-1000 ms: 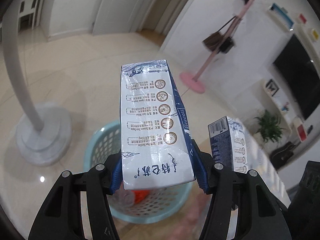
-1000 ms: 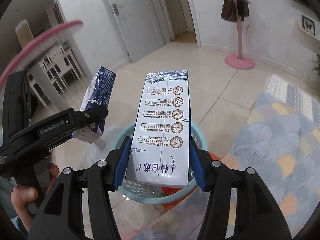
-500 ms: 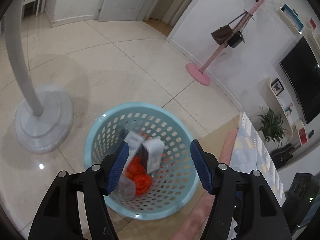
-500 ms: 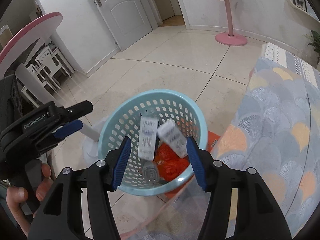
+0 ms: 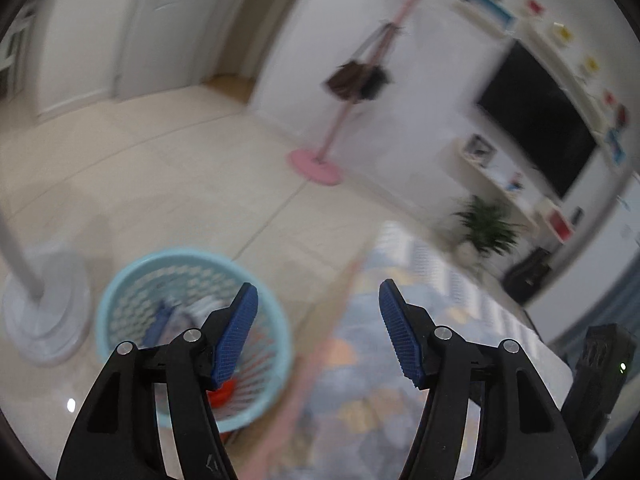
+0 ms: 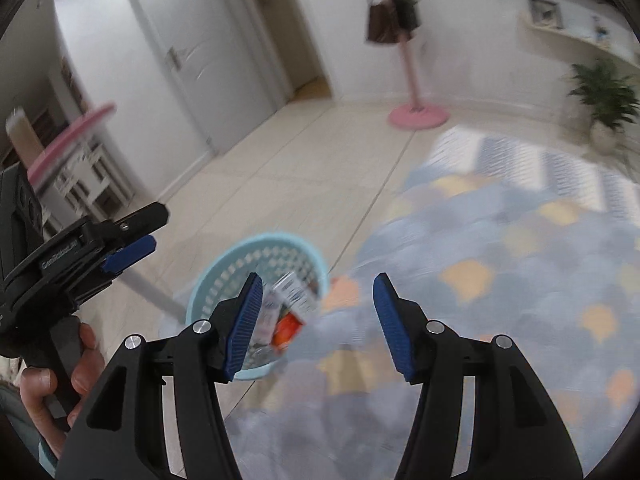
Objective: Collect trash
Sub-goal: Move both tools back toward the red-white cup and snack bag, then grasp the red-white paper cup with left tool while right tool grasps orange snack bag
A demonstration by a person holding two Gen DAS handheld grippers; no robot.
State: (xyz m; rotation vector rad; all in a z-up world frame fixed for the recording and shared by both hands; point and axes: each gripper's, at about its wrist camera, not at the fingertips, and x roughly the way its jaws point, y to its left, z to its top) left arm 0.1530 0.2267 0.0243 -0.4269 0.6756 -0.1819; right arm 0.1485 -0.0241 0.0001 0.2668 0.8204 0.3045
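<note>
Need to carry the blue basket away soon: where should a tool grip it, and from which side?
Probably the rim of the light blue basket, from above, straddling its thin wall. It stands upright, mouth open upward; the round body looks too wide to span, and the cartons lie low inside, leaving the rim free.

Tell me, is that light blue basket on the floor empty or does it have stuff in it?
Not empty. The basket stands upright on the floor with white cartons and something orange-red inside; blur hides finer detail.
</note>
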